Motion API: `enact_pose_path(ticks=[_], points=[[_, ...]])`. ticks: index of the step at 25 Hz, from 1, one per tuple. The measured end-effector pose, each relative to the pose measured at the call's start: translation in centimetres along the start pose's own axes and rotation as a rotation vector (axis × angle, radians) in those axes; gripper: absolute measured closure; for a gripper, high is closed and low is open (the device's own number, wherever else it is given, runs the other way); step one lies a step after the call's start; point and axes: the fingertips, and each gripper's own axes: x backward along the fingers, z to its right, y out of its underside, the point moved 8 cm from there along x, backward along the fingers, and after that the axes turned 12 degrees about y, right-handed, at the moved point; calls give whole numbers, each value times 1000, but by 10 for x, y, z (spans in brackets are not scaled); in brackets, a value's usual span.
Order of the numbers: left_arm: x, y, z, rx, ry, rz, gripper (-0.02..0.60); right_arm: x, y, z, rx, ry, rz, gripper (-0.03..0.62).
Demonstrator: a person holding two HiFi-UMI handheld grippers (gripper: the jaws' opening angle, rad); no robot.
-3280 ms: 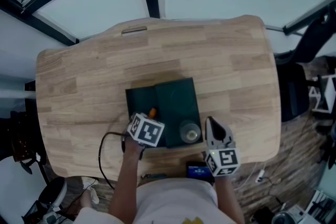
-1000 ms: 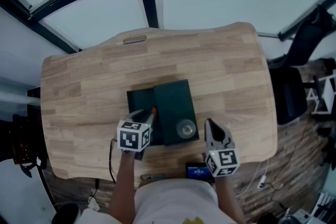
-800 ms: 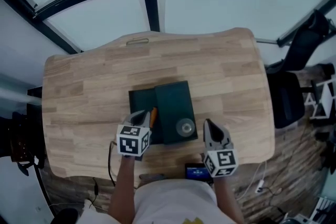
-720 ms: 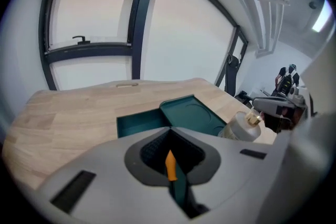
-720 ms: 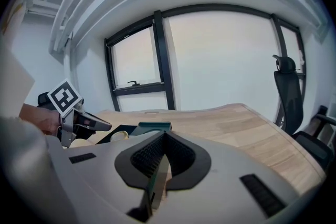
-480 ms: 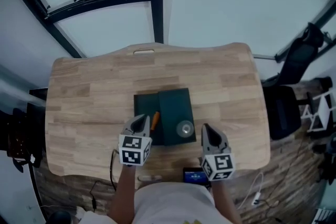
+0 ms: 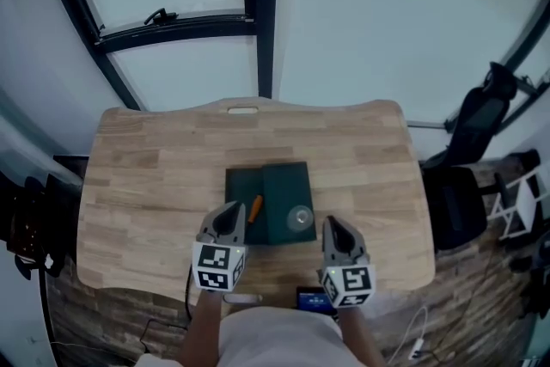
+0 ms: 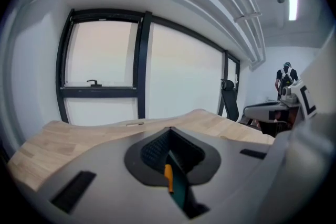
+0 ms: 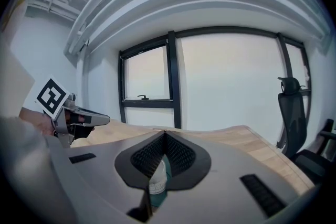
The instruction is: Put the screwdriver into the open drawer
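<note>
Screwdriver (image 7: 254, 208): released, lying in open drawer (image 7: 239, 185). Left gripper (image 7: 229, 212): drawn back from drawer, jaws closed, empty. Right gripper (image 7: 332, 223): jaws closed, empty. Placement judged complete.

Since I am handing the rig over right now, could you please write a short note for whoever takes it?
Left gripper: shut, empty, just short of the drawer.
Right gripper: shut, empty, beside the box.
Screwdriver: appears to lie inside the open drawer of the dark green box, along the drawer's right side.
Done: screwdriver placed.
Left: nothing for the task itself; the drawer stands open.
</note>
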Motion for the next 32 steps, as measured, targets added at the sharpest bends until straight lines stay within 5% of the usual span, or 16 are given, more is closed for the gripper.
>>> enact_pose_path(ticks=[11, 32], points=[[27, -14, 26, -102, 6, 94, 581, 30, -10, -12, -3, -8, 72, 597], [42, -5, 32, -84, 32, 101, 581, 42, -14, -14, 3, -7, 96, 597]])
